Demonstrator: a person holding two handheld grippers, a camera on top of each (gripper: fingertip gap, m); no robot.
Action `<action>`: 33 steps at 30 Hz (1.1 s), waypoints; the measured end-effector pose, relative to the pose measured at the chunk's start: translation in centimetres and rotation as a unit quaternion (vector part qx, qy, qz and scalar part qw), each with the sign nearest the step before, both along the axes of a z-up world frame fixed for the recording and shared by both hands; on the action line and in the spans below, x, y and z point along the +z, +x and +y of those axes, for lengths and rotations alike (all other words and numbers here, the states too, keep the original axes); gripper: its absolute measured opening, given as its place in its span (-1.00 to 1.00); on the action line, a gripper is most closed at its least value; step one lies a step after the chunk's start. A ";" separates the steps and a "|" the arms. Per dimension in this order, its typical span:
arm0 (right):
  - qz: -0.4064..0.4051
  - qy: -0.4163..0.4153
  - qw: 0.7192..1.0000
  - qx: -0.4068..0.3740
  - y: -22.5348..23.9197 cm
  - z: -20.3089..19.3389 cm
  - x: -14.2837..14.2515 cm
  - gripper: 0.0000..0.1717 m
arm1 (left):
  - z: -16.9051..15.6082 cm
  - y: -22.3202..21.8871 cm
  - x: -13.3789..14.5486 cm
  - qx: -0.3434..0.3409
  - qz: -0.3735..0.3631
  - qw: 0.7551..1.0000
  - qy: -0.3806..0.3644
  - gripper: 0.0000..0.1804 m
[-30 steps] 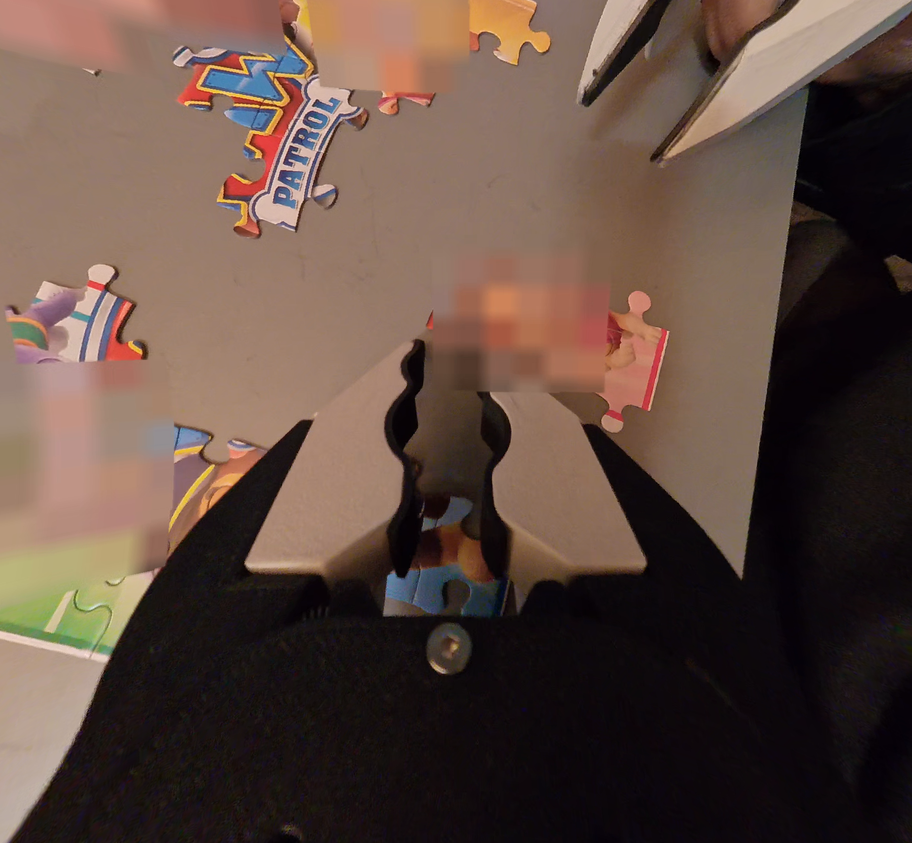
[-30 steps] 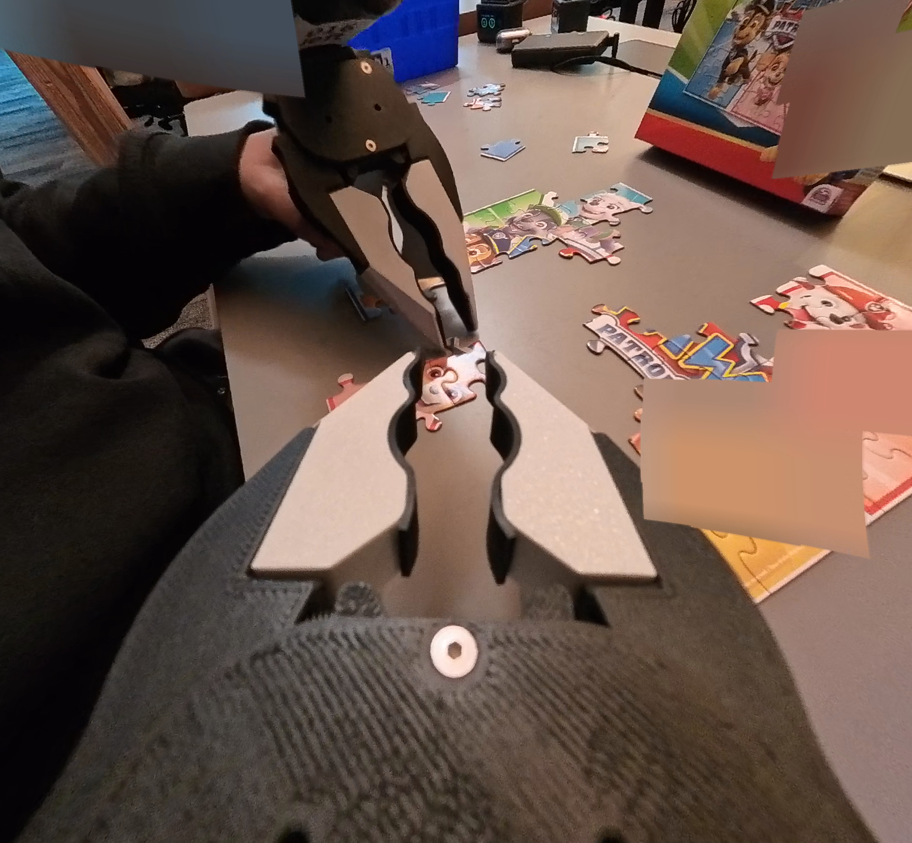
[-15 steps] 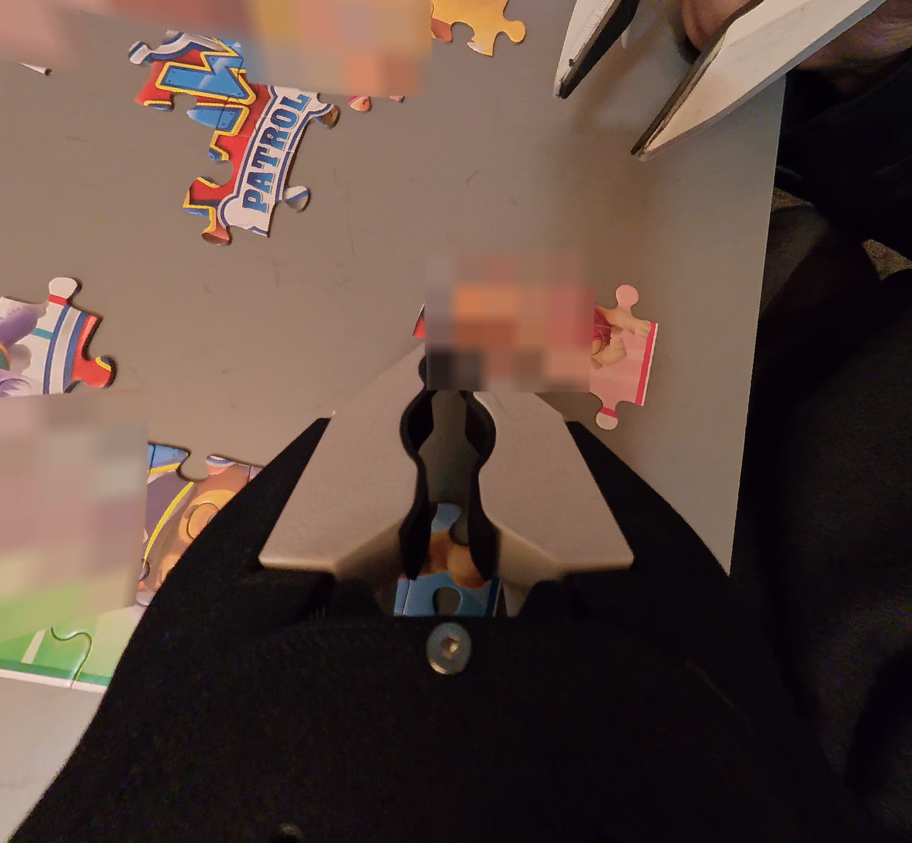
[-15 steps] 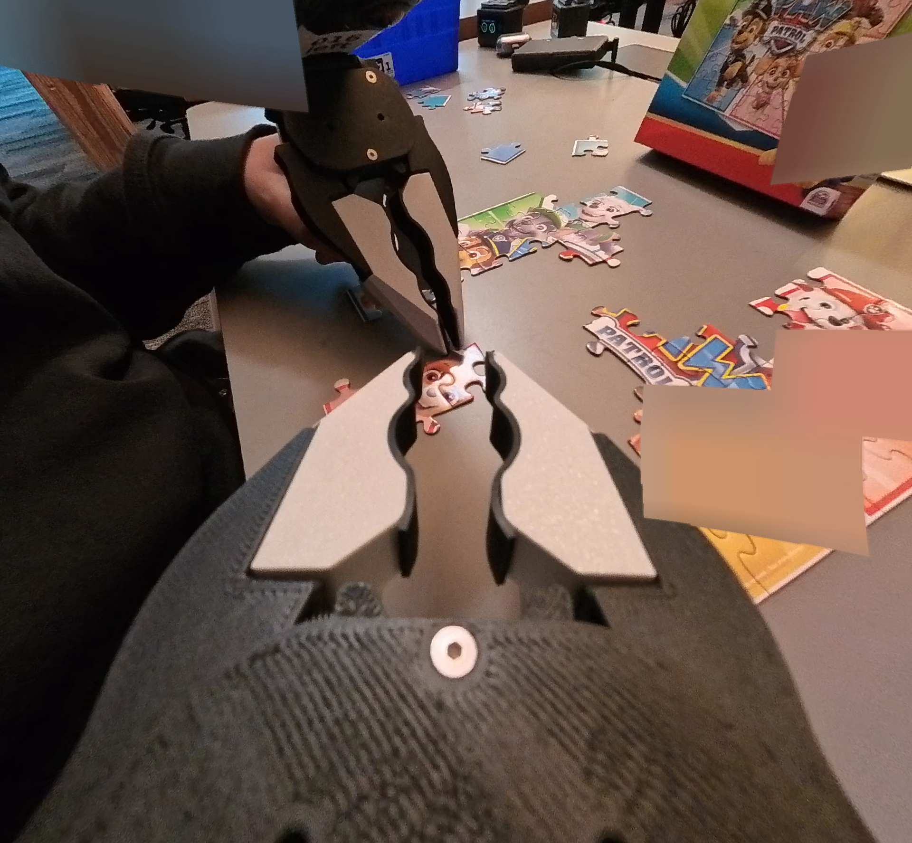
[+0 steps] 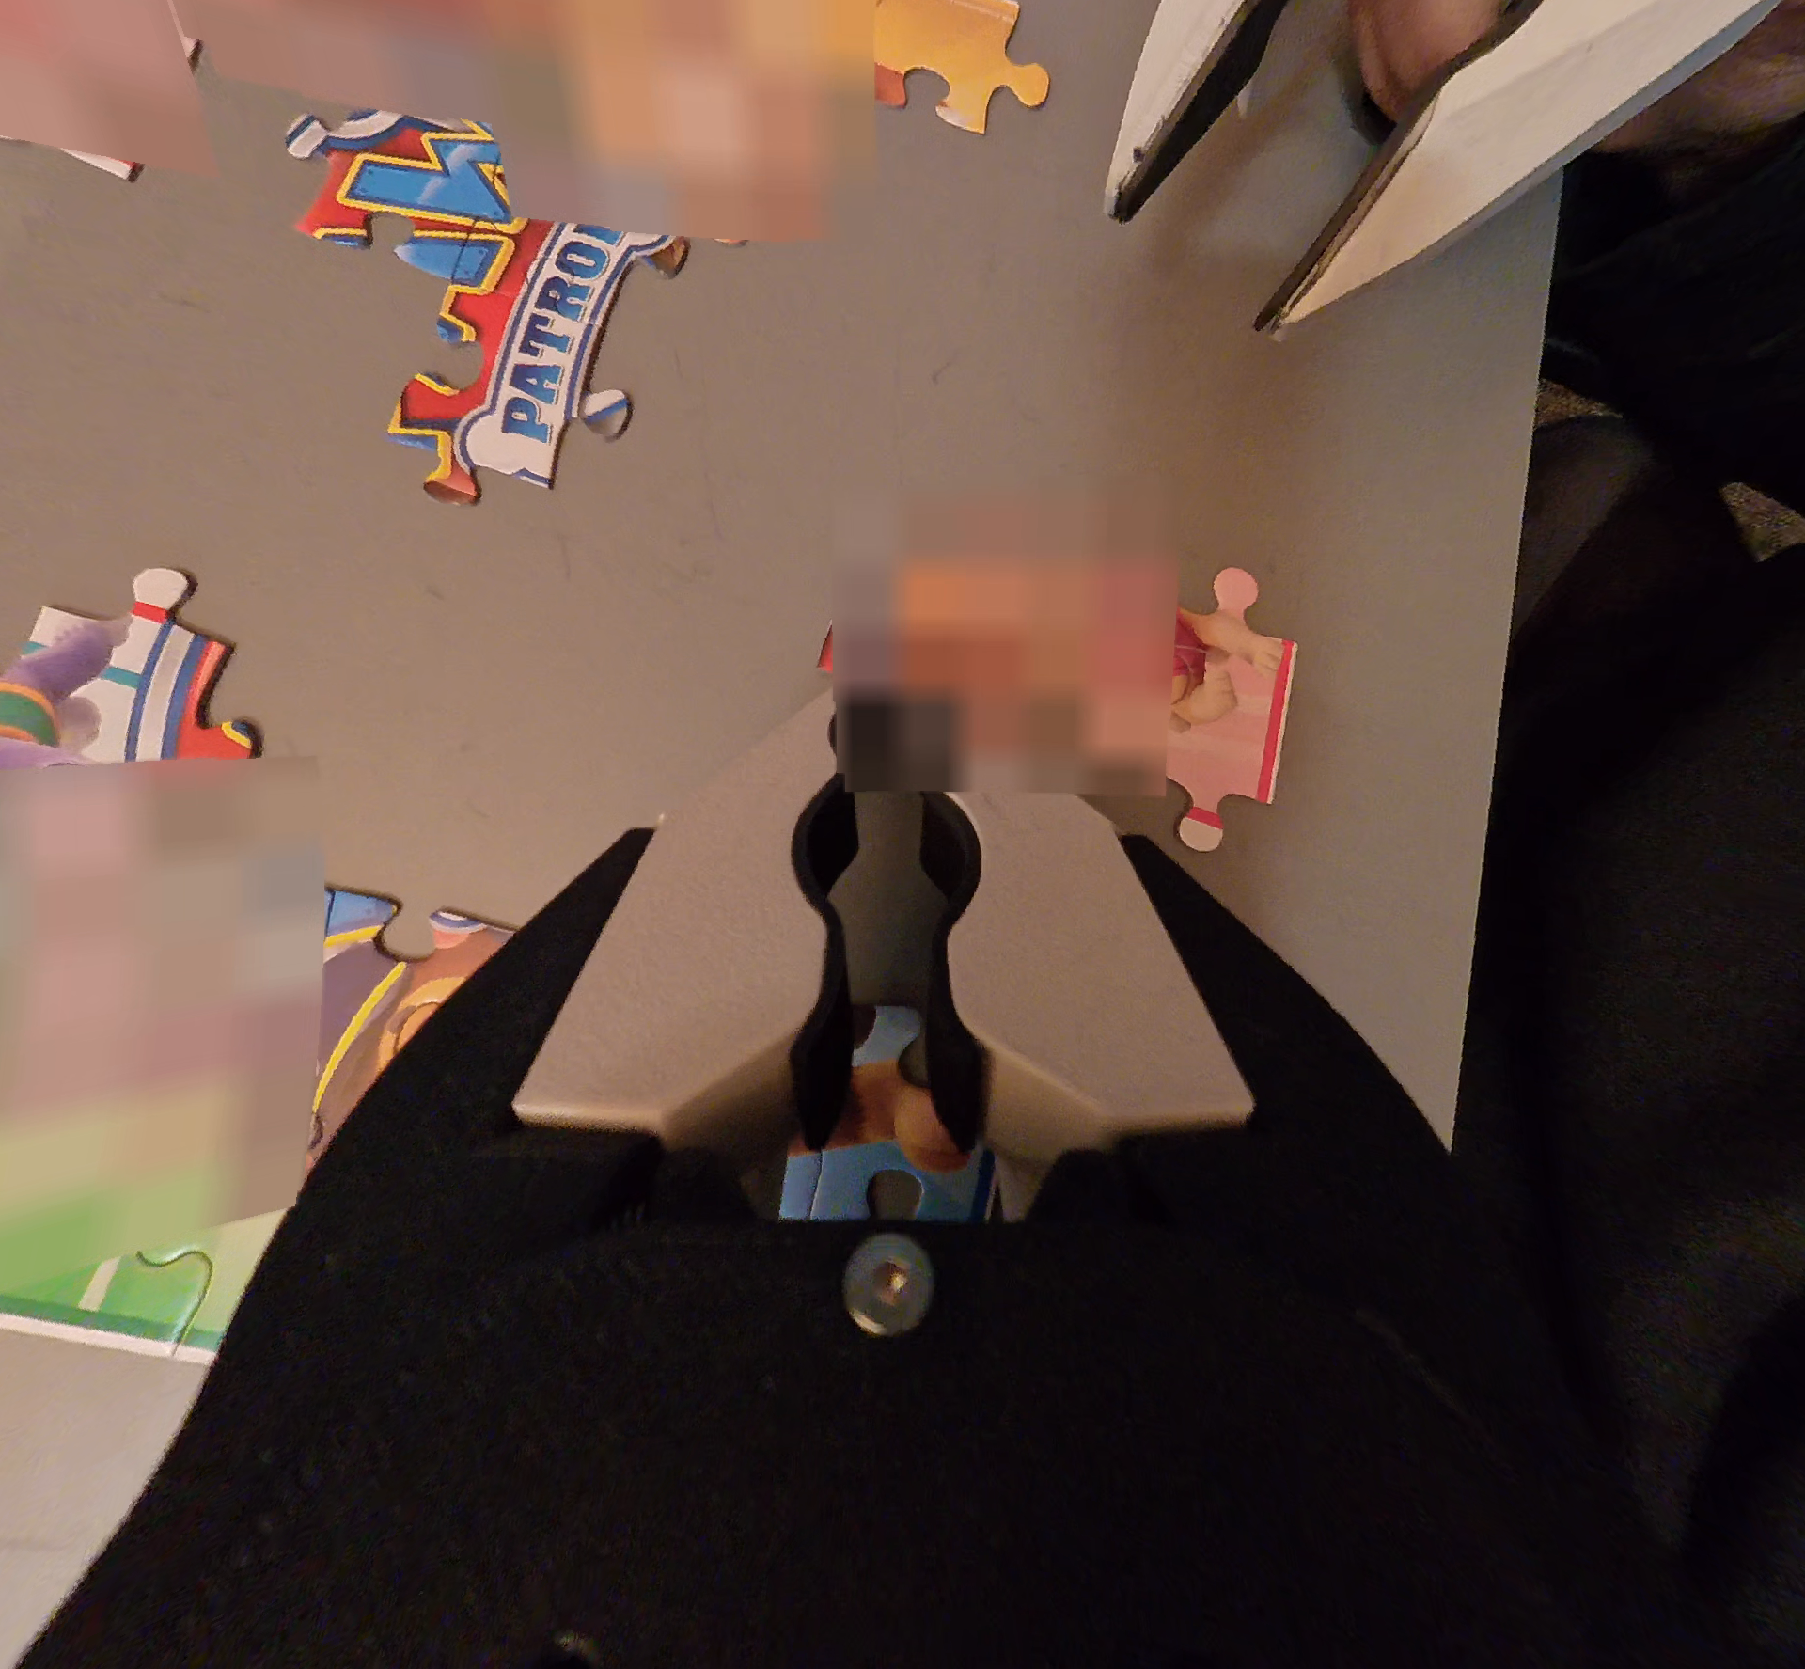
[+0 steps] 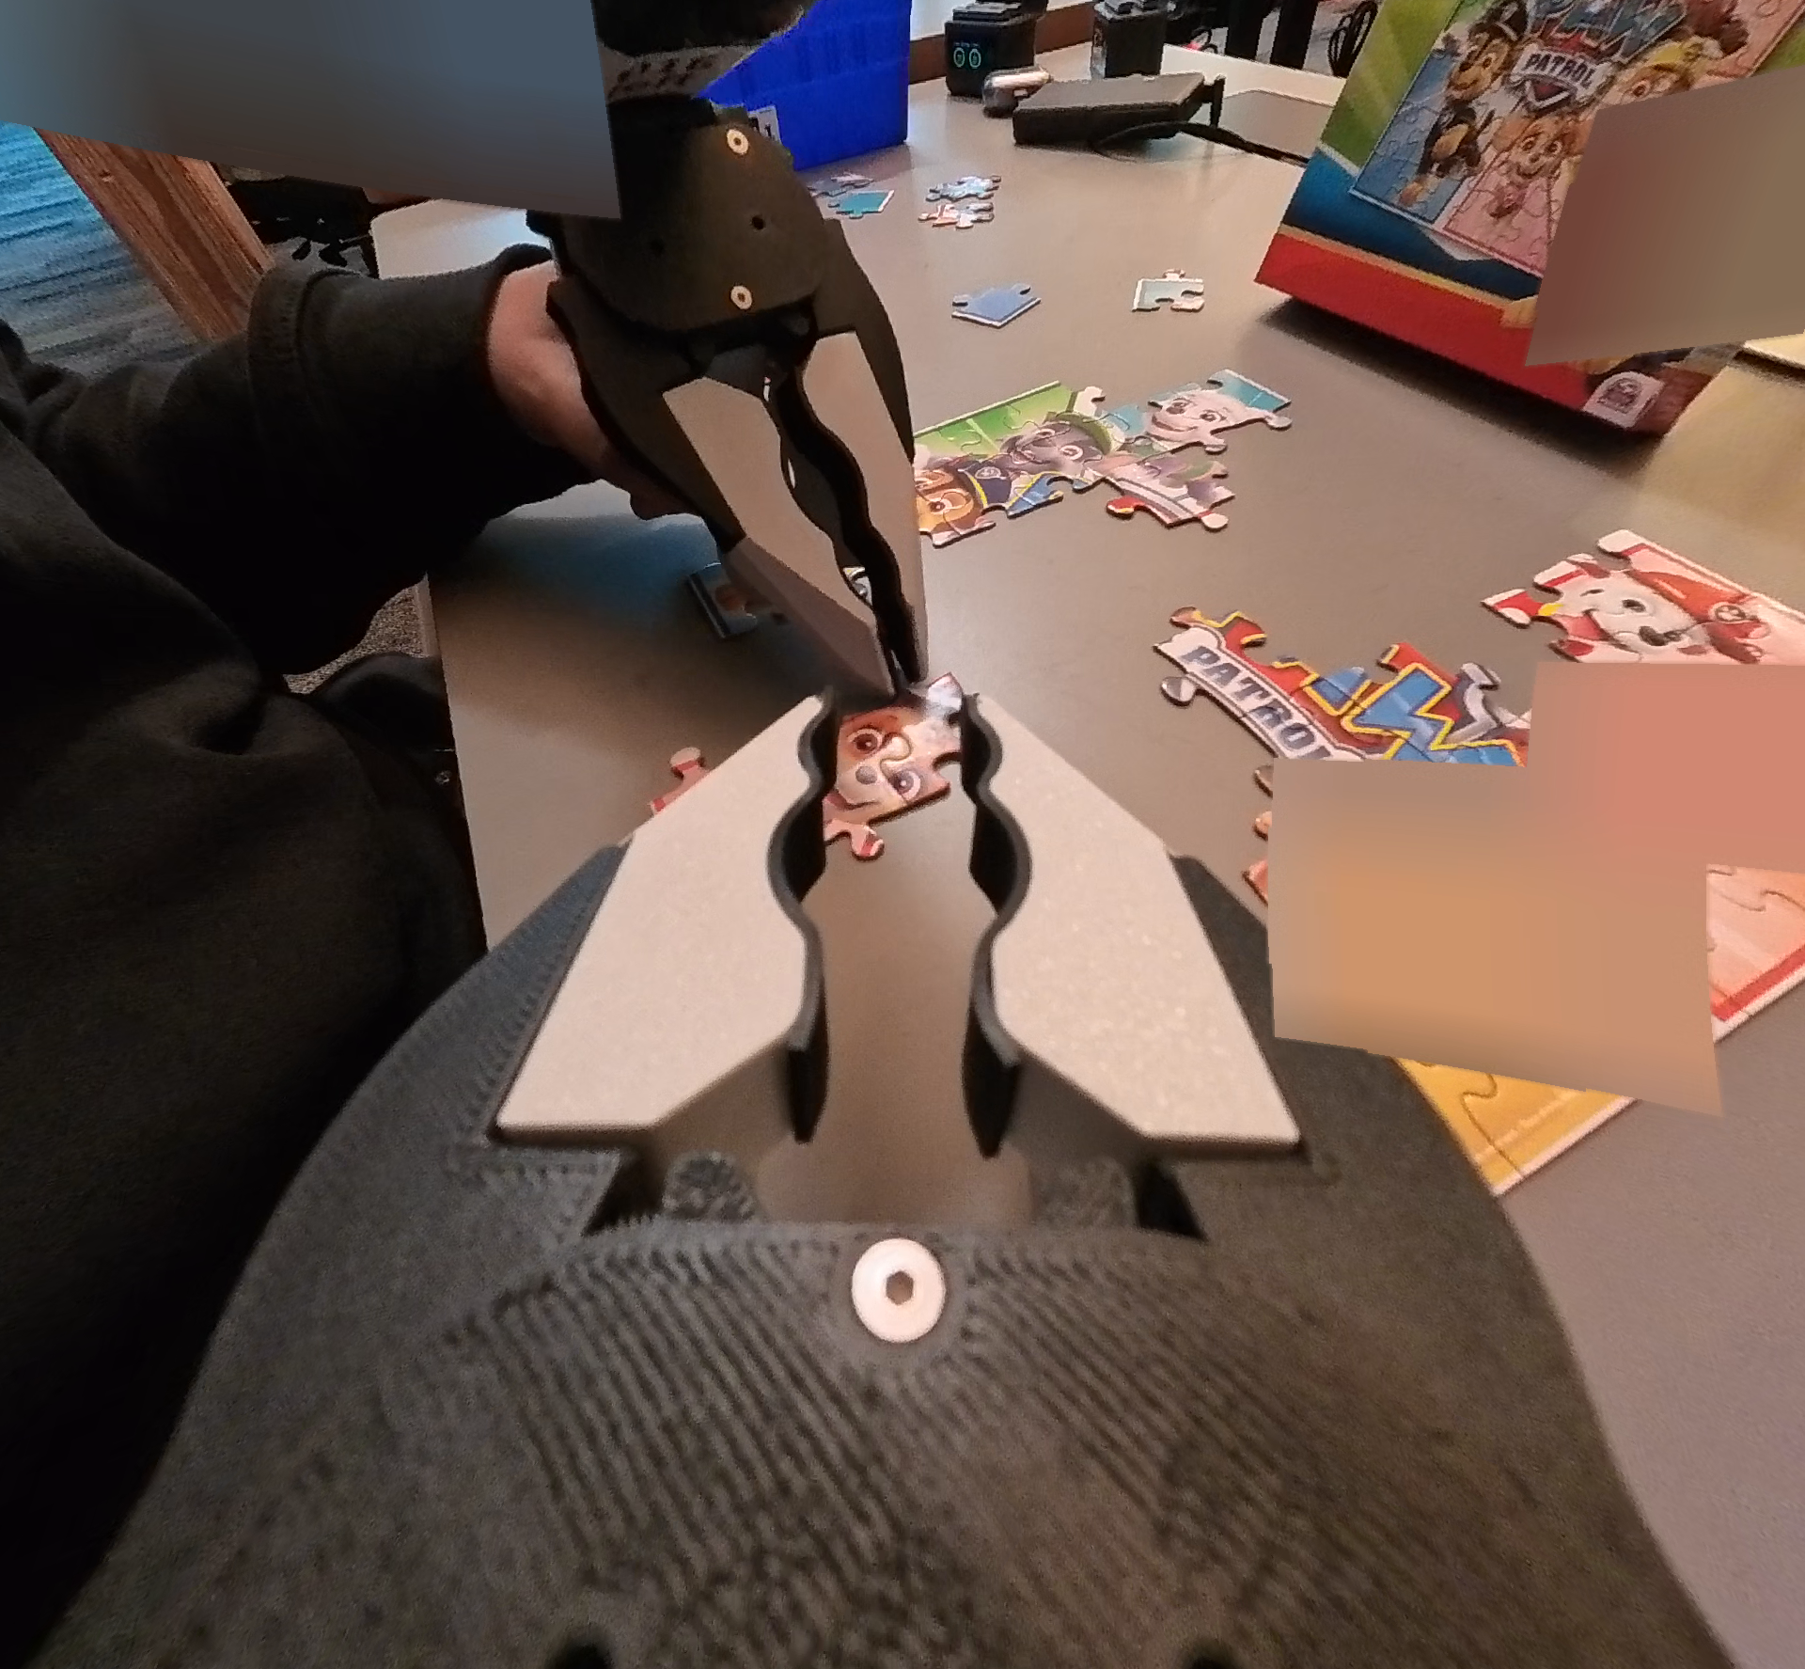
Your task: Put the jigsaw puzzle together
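Left gripper [image 5: 884, 806] is pointing at the pink cardboard puzzle piece [image 5: 1231, 704] on the grey table [image 5: 781, 499]; we cannot see its tips here. In the right wrist view, we are pinching that piece's far edge with it, while our right gripper [image 6: 896, 706] is hanging open, holding nothing.

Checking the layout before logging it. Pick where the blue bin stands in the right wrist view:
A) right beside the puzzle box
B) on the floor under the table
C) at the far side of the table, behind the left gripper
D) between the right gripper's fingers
C: the blue bin stands far back on the table, behind the left gripper, well apart from the puzzle box.
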State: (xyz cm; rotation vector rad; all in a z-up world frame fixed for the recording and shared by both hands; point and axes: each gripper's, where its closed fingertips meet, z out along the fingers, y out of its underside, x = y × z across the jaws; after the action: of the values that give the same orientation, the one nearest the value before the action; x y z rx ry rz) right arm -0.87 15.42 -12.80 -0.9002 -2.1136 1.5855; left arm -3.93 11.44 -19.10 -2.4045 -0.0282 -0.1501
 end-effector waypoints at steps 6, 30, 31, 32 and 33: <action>0.000 0.001 1.000 0.000 0.0 0.0 0.0 -0.73 | 0.1 -0.3 0.1 0.004 0.002 1.000 0.004 -0.98; 0.010 -0.022 1.000 -0.003 0.1 0.3 0.7 -0.77 | 2.4 -1.7 0.9 0.004 0.007 1.000 0.027 -1.00; 0.010 -0.023 1.000 -0.003 0.1 0.4 0.7 -0.77 | 2.5 -1.8 0.9 0.004 0.006 1.000 0.028 -1.00; 0.011 -0.024 1.000 -0.003 0.1 0.4 0.7 -0.77 | 2.6 -1.8 0.9 0.005 0.005 1.000 0.029 -1.00; 0.011 -0.026 1.000 -0.002 0.1 0.4 0.8 -0.77 | 2.8 -1.9 0.9 0.005 0.005 1.000 0.029 -1.00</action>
State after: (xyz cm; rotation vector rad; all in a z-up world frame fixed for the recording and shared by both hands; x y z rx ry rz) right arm -0.78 15.80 -12.03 -0.8996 -2.0631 1.6462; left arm -5.84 14.20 -18.20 -2.3476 -0.0323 -0.1332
